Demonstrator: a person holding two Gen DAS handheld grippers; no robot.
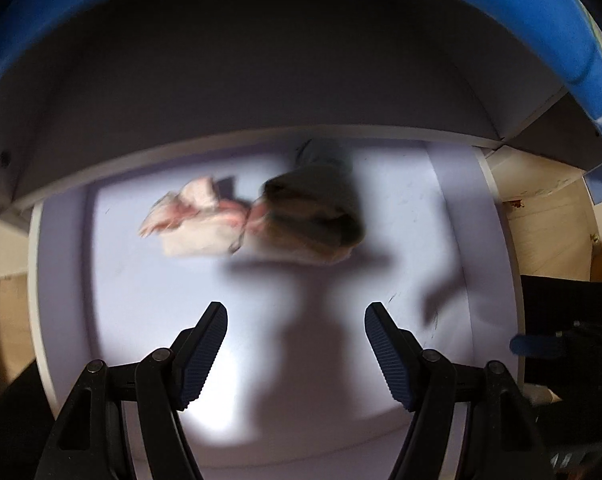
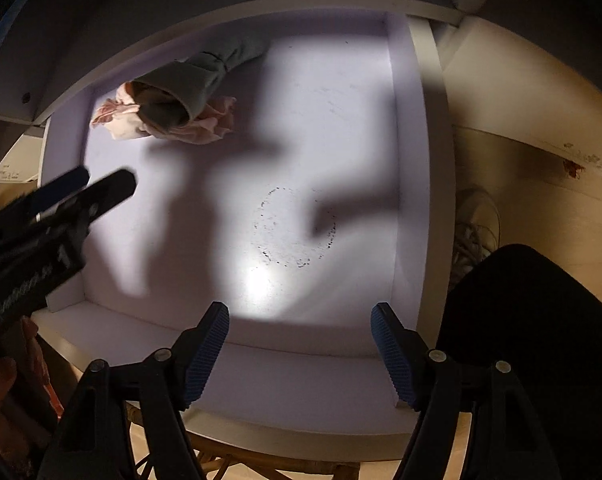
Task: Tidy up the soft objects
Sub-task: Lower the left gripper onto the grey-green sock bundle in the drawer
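A white drawer [image 1: 421, 208] [image 2: 301, 380] stands pulled out beneath me. In its far left corner lies a crumpled pink and white cloth [image 1: 193, 224] [image 2: 213, 120]. A grey-green garment [image 1: 317, 216] [image 2: 189, 88] lies partly on top of it. My left gripper [image 1: 296, 308] [image 2: 105, 178] hovers open over the drawer floor, short of the pile, with nothing between its fingers. My right gripper [image 2: 300, 308] is open above the drawer's front wall and is empty too; one blue pad of it shows at the right edge of the left wrist view.
A dark cabinet body overhangs the drawer's back, with blue fabric [image 1: 541, 20] above it. A dark ring mark [image 2: 297, 232] stains the drawer floor. Right of the drawer are beige flooring, a laced shoe [image 2: 477, 232] and a person's dark-clad leg [image 2: 541, 340].
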